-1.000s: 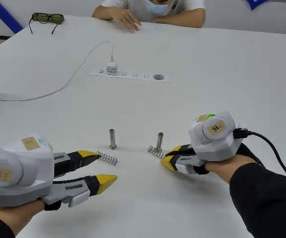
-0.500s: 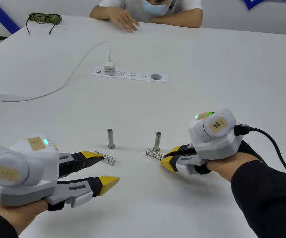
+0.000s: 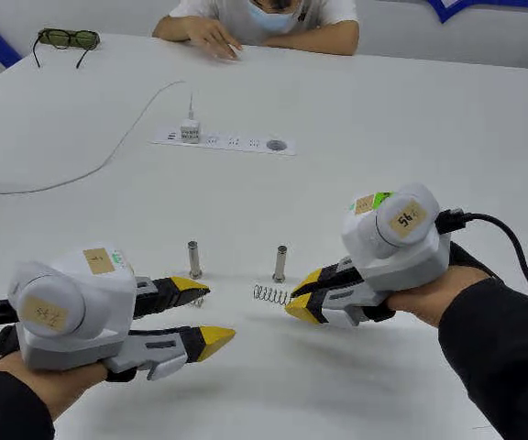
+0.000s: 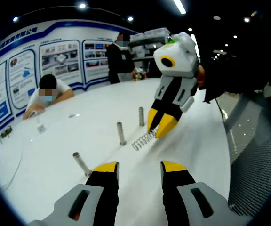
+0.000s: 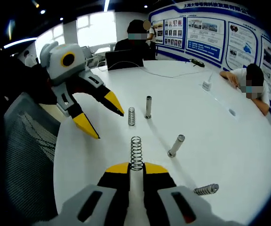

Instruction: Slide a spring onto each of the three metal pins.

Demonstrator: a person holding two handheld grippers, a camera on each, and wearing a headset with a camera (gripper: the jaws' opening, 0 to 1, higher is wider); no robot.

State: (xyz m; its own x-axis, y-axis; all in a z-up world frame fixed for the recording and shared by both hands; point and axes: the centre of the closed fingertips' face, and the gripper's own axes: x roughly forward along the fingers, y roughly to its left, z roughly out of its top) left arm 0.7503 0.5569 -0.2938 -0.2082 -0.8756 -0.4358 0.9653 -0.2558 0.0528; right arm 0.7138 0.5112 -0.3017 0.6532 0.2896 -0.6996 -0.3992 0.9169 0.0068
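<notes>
Two metal pins (image 3: 193,259) stand upright on open white table (image 3: 383,119) between the grippers, with the third pin (image 5: 206,189) blurred near its view's edge, while the right gripper (image 3: 291,302) pinches one spring (image 3: 269,294) beside a pin and the spread-jawed left gripper (image 3: 216,312) half-hides the loose spring (image 3: 197,300), which was clearer a second ago.

We get bright ceiling spots (image 4: 81,5), soft shadow under right claw (image 3: 299,298). Gripper views warp, blur at edges.
</notes>
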